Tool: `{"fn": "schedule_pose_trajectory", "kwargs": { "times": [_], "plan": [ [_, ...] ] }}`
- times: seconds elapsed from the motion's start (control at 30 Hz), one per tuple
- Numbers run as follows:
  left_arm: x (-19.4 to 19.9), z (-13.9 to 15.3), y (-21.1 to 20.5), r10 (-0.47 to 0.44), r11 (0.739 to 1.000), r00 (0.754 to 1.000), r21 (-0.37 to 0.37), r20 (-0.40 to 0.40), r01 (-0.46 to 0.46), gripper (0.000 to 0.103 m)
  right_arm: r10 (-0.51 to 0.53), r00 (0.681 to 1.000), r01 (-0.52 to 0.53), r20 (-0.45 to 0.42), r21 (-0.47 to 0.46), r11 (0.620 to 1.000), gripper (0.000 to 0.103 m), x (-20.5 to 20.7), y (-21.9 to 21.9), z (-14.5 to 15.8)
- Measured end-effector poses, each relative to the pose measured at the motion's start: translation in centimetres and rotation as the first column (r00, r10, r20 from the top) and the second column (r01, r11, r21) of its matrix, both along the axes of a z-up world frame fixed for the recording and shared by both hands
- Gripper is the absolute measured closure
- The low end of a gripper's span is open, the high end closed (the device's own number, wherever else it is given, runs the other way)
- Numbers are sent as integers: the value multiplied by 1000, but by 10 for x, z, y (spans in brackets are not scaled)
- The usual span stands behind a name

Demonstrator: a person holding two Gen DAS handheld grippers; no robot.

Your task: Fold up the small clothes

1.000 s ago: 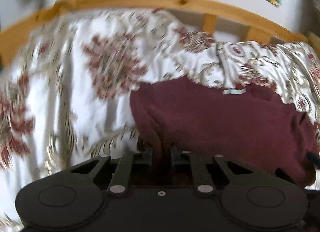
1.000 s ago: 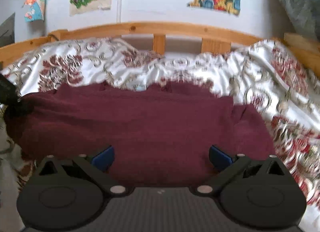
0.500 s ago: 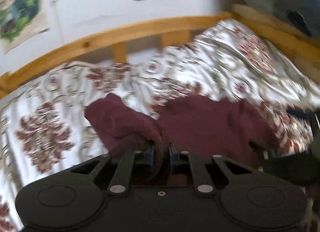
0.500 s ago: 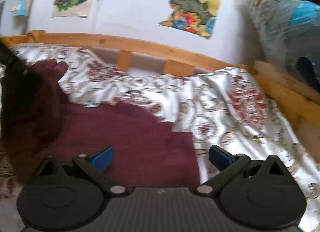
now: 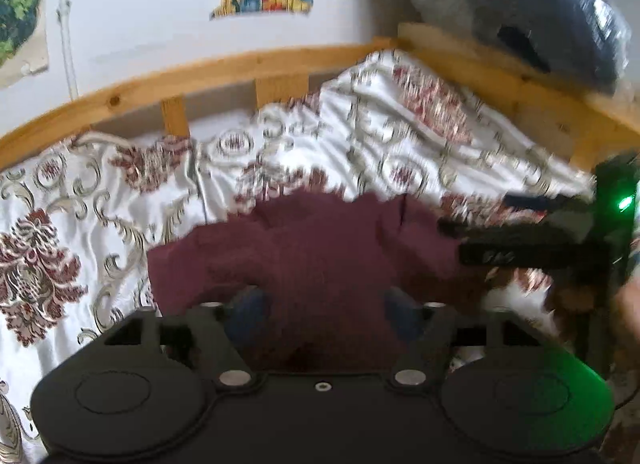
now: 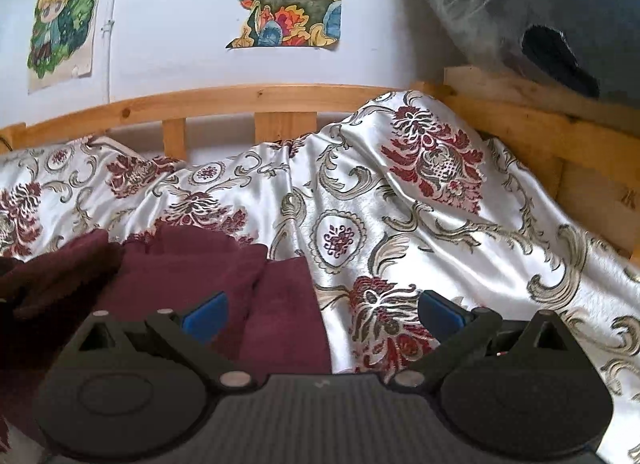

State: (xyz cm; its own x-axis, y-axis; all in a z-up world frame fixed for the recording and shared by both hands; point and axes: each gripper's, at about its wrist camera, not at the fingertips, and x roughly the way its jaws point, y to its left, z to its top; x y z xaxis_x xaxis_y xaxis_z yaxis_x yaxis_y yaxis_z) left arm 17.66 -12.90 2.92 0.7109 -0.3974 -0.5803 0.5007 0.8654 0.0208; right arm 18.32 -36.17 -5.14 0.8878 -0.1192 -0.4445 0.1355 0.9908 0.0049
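A dark maroon knit garment lies bunched on the floral bedspread. My left gripper hovers right over its near edge with its jaws opening. The cloth sits between and under the blurred blue pads, which do not press on it. In the right wrist view the garment fills the lower left, with a fold raised at the far left. My right gripper stands open, its left pad over the garment's edge and its right pad over bare bedspread. The right gripper also shows at the right of the left wrist view.
A wooden bed rail runs along the back and up the right side. Drawings hang on the white wall. A plastic-wrapped grey-blue bundle rests on the rail at upper right. A person's hand holds the right gripper.
The left gripper was shut on a fold of the garment, carried it rightward over the rest, and has now opened and let it go. The right gripper swung right, off the garment's middle.
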Motion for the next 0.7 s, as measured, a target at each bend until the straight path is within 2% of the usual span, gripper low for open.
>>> {"fn": "schedule_pose_trajectory", "kwargs": {
  "times": [0.07,0.13,0.2,0.3,0.37,0.43,0.53,0.63,0.7],
  "plan": [
    [-12,11,3,-25,999,999,-22,45,26,16,14,1000,-14,5,7,1000,0,-1,3,0],
    [-24,20,2,-38,999,995,-16,93,40,15,35,999,-35,14,13,999,0,0,7,0],
    [-34,25,4,-3,1000,989,22,148,0,11,65,997,-67,41,42,997,0,0,10,0],
    [-44,21,11,51,993,977,93,208,-71,2,183,980,-193,79,129,973,0,4,15,4],
    [-44,13,19,83,987,977,117,198,-108,1,279,954,-296,106,232,926,0,14,18,9],
    [-39,1,27,116,982,981,133,154,-137,1,380,916,-400,130,352,846,0,31,23,14],
    [-29,-22,37,135,974,986,172,93,-150,1,526,843,-507,111,491,708,0,59,38,16],
    [-23,-41,40,139,963,987,221,79,-153,5,552,830,-492,75,561,665,0,80,50,8],
    [-17,-49,41,140,955,988,254,62,-152,15,552,832,-470,52,595,652,0,91,51,-1]
  ]
}}
